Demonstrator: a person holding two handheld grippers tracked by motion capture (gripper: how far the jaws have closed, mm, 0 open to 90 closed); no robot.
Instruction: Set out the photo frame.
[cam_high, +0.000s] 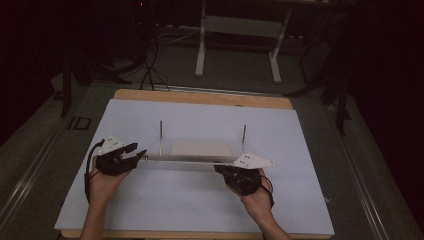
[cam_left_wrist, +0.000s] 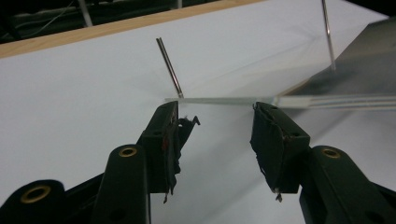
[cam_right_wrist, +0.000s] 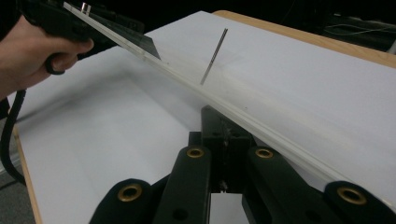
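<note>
The left gripper stands open, its 2 jaws at the left end of the clear plate, not pressing it. The right gripper is clamped on the plate's near edge above the white table.

No legible text or labels
</note>
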